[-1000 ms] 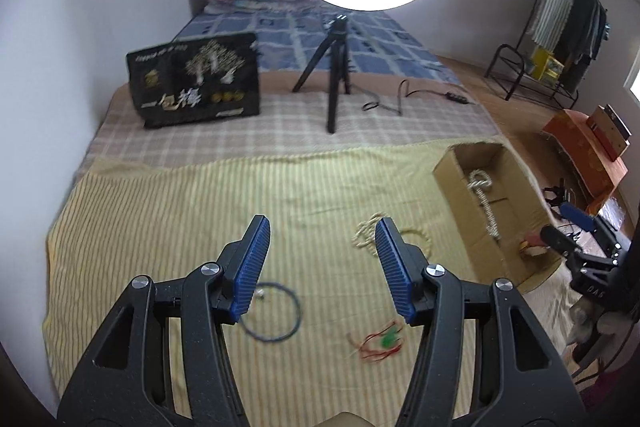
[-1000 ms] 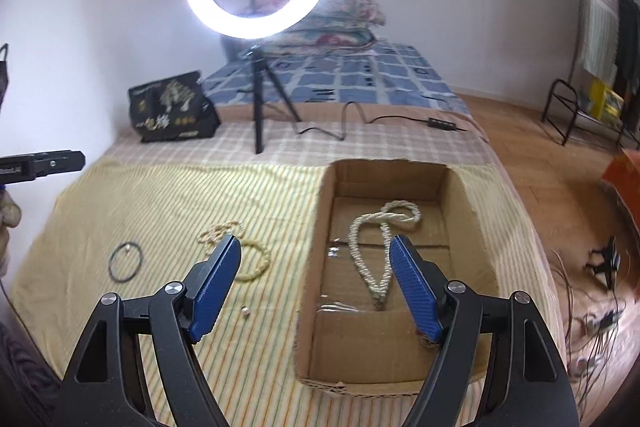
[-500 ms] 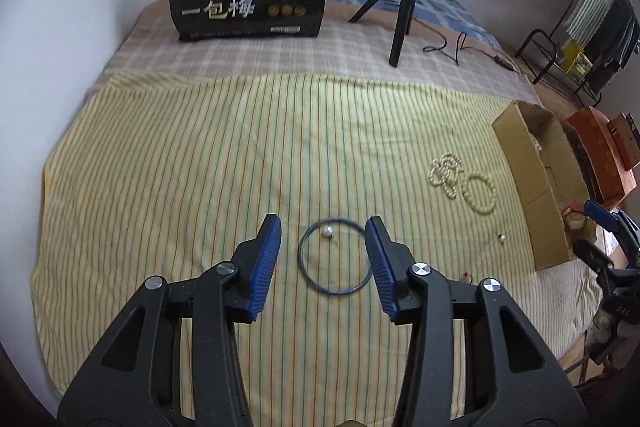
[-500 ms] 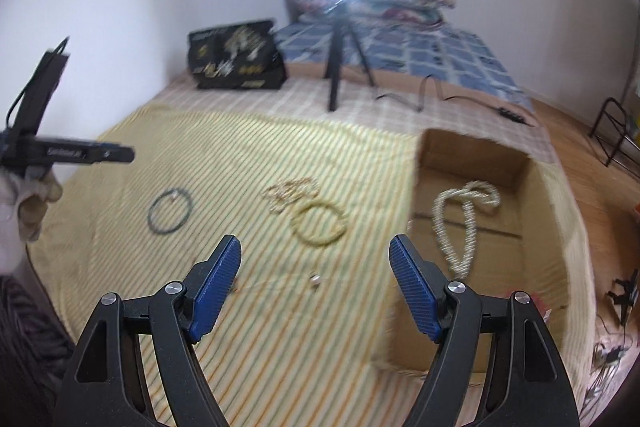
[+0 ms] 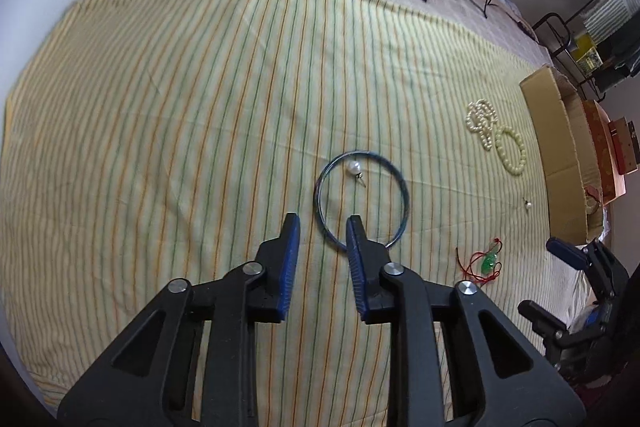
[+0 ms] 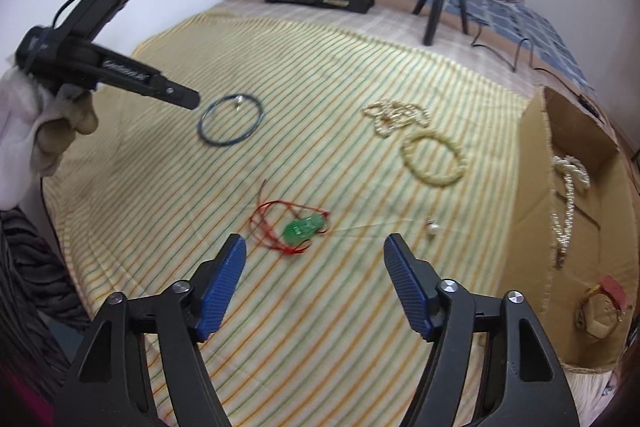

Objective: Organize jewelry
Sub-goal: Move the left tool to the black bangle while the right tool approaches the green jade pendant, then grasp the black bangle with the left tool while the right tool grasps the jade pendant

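- Left wrist view: left gripper (image 5: 320, 227) low over the striped cloth (image 5: 160, 107), jaws parted a little, nothing between them.
- Blue bangle (image 5: 361, 203) lying flat dead ahead, near rim straddled by the tips; right fingertip (image 5: 354, 227) over the hoop's inside, the other just outside. Contact with the rim hard to judge from this angle.
- Pearl earring (image 5: 355, 169) loose inside the hoop, at its far side, clear of the tips.
- Right wrist view: right gripper (image 6: 314, 247) wide open and empty, well apart from the bangle, hovering near the green pendant (image 6: 302, 227) on its red cord.
- Bangle far off to the right gripper's left; left one clearly nearer, so probably its pick.
- Box (image 6: 540, 187) at the far right, a necklace (image 6: 568, 195) already inside; carry would run rightward across the cloth, past the pearl strands (image 5: 482, 121) and bead bracelet (image 5: 511, 151).
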Available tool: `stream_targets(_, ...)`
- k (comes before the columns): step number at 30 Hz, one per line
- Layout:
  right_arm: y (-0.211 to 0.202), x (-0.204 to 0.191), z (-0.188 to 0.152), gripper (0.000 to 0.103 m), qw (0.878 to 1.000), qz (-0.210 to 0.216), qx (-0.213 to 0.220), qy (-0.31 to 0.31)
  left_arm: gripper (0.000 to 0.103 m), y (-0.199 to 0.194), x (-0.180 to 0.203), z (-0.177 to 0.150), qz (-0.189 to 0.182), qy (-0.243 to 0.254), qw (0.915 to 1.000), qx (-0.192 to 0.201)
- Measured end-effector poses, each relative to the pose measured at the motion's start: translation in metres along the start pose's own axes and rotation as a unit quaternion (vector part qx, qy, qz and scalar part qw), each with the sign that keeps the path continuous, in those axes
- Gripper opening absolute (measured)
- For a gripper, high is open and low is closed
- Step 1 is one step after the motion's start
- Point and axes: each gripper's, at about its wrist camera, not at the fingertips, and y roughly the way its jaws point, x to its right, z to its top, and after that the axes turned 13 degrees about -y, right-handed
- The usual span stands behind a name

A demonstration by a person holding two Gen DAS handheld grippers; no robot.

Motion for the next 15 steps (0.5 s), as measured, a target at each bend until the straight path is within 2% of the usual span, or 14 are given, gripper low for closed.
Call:
stream_targets(2,0.005,-0.002,0.0,0.063,1.0,0.006,-0.008,-0.002,0.02,0.006,-0.002,0.001,-0.005,-0.009,0.9999,-0.01)
stream_targets(4,0.009,-0.002,0.0,0.062,1.0,0.009,-0.014,-0.003,0.02,0.01,-0.002,0.003,-0.007,-0.014,0.9998,-0.015)
stream_targets(8,0.013,-0.001,-0.002,0.052,1.0,0.021,-0.022,0.006,0.013,0.019,-0.001,0.006,-0.003,-0.023,0.9995,-0.023)
stream_targets(15,0.017,0.004,-0.003,0.052,0.999,0.031,-0.025,0.021,0.008,0.029,0.003,0.011,0.013,-0.024,0.9993,-0.025)
